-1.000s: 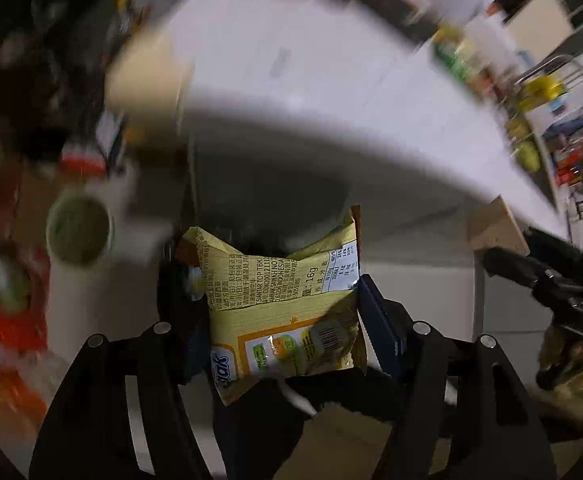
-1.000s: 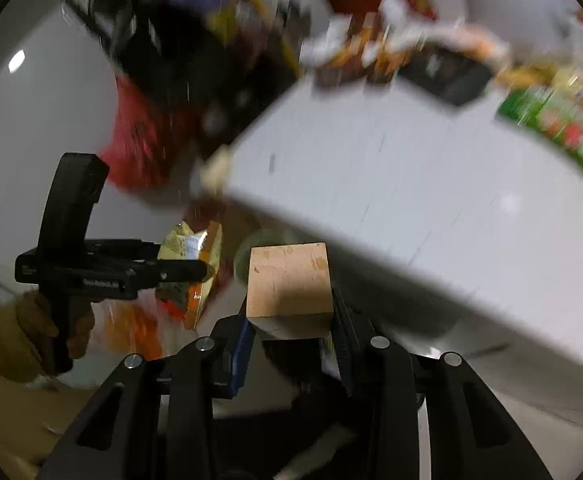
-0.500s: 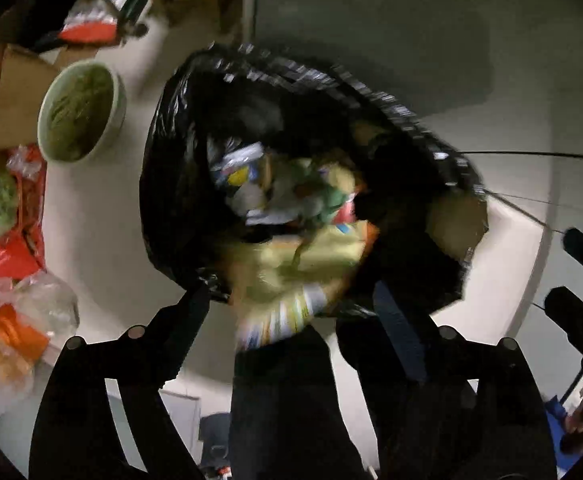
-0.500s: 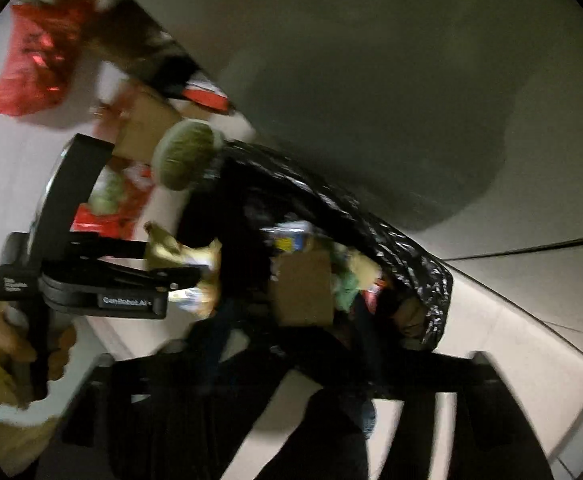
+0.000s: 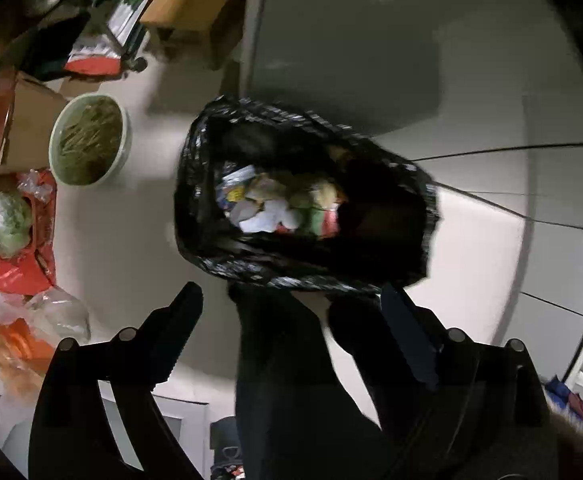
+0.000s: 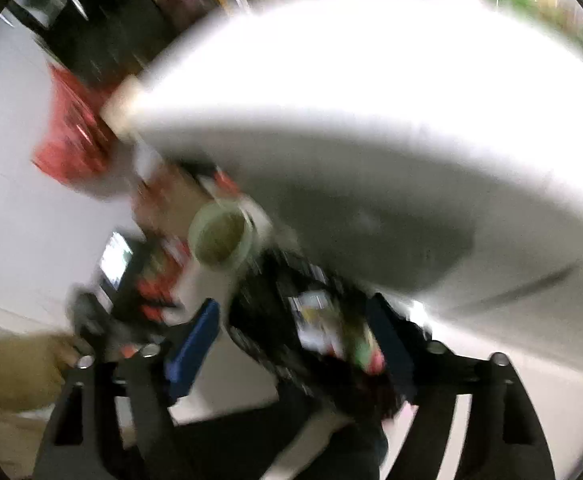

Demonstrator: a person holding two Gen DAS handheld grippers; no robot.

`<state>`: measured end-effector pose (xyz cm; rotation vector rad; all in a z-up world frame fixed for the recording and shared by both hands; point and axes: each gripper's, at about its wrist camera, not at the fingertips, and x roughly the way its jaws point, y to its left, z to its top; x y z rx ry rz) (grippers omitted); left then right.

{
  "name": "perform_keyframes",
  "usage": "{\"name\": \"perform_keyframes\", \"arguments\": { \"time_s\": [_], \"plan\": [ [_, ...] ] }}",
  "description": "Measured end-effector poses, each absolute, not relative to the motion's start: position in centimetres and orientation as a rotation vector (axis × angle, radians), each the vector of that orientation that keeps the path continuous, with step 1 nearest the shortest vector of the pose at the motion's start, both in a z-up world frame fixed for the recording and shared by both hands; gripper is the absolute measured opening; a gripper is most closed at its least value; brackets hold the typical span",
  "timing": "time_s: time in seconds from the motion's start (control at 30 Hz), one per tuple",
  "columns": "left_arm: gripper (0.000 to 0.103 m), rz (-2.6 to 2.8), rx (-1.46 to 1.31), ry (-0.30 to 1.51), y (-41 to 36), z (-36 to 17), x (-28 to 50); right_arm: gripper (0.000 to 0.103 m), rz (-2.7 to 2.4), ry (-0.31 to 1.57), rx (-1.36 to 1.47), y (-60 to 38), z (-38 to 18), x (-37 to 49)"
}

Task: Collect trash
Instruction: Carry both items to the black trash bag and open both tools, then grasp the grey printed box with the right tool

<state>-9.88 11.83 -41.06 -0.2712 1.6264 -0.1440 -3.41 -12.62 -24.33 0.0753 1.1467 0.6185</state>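
Yellow packet, wooden block gone; left gripper (image 5: 291, 308), right gripper (image 6: 295, 324) both wide, empty; one trash bag (image 5: 391, 256).

One black trash bag (image 5: 303, 208) sits dead centre in the left wrist view, mouth open, and the wrappers (image 5: 279, 204) heaped inside run together, so no firm count there. One round bowl (image 5: 90, 139) of greenish stuff lies at nine o'clock from the bag. Two cardboard boxes: one (image 5: 23, 128) further out at nine o'clock, one (image 5: 199, 4) up at eleven. One red plastic bag (image 5: 15, 276) at eight o'clock, clear bags bunched round it, number unclear. Two grippers: the left gripper (image 5: 291, 316) at six o'clock, the right gripper (image 6: 295, 328) in its own badly blurred view. One white table (image 6: 371, 92) fills that view from twelve to three.
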Motion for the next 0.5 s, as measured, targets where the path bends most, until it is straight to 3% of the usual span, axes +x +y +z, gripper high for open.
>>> {"name": "perform_keyframes", "arguments": {
  "time_s": [0.13, 0.27, 0.4, 0.5],
  "plan": [
    [0.088, -0.214, -0.294, 1.581, 9.5, -37.4, -10.1, 0.098, 0.556, 0.901, 0.082, -16.0, -16.1, -0.7],
    [0.088, -0.247, -0.266, 1.515, 7.7, -34.6, -9.6, 0.097, 0.378, 0.802, 0.107, -20.6, -13.4, 4.2],
    [0.088, -0.239, -0.242, 1.458, 7.3, -32.6, -9.5, 0.097, 0.193, 0.777, 0.326, -28.0, -13.4, 9.8],
    [0.088, -0.208, -0.267, 1.459, 7.8, -32.4, -9.7, 0.097, -0.005, 0.767, 0.271, -31.8, -13.9, 13.5]
  ]
}}
